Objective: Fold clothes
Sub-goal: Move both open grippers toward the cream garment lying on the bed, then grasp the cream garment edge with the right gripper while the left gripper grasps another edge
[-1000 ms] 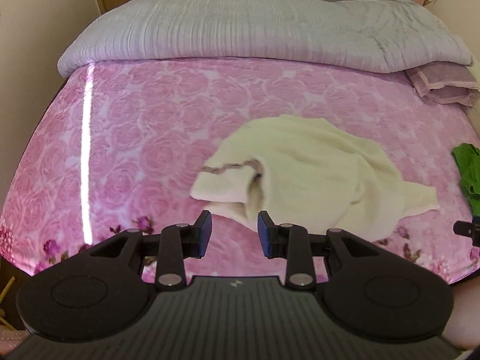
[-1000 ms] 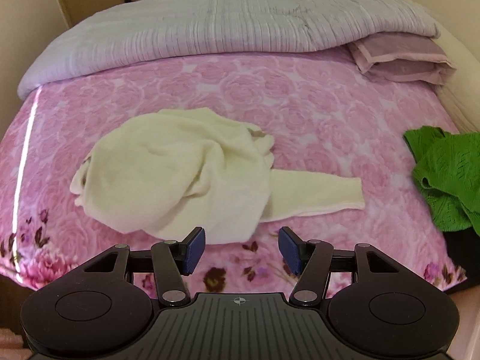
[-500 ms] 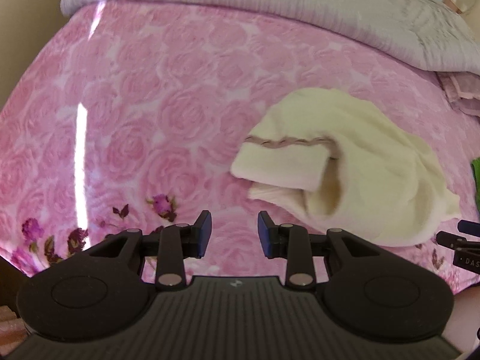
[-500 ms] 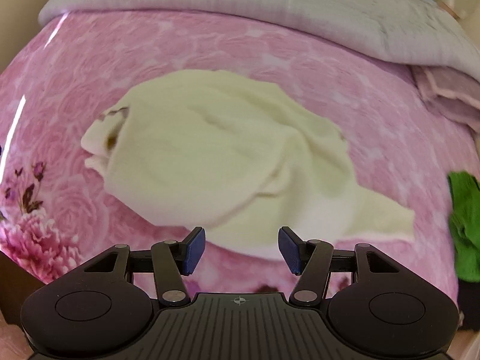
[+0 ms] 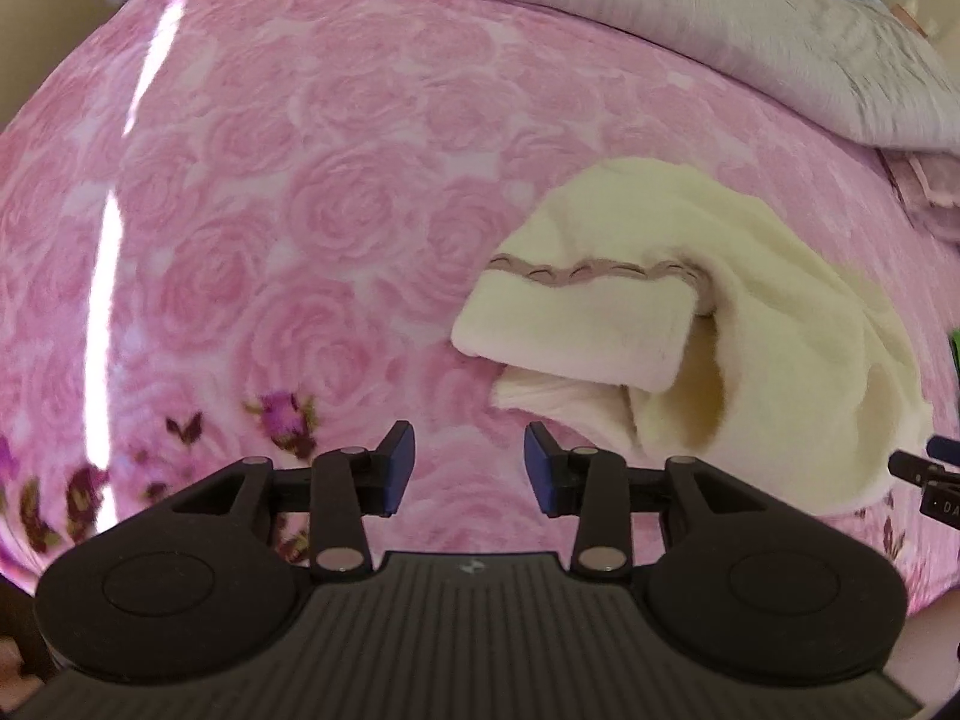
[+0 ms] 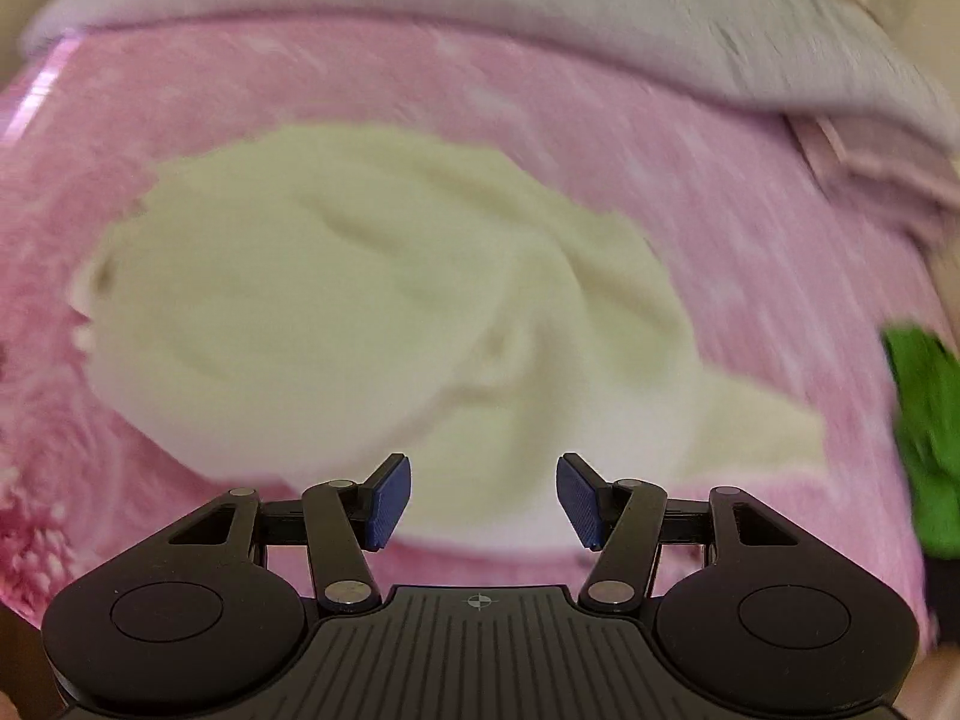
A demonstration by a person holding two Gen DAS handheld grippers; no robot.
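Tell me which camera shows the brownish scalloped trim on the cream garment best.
The left wrist view: the trim is sharp along a folded edge of the cream garment. The right wrist view is motion-blurred and shows only the garment's plain surface.

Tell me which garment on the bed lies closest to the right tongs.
The cream sweater, crumpled just ahead of the right tongs; the green garment lies off at the right edge.
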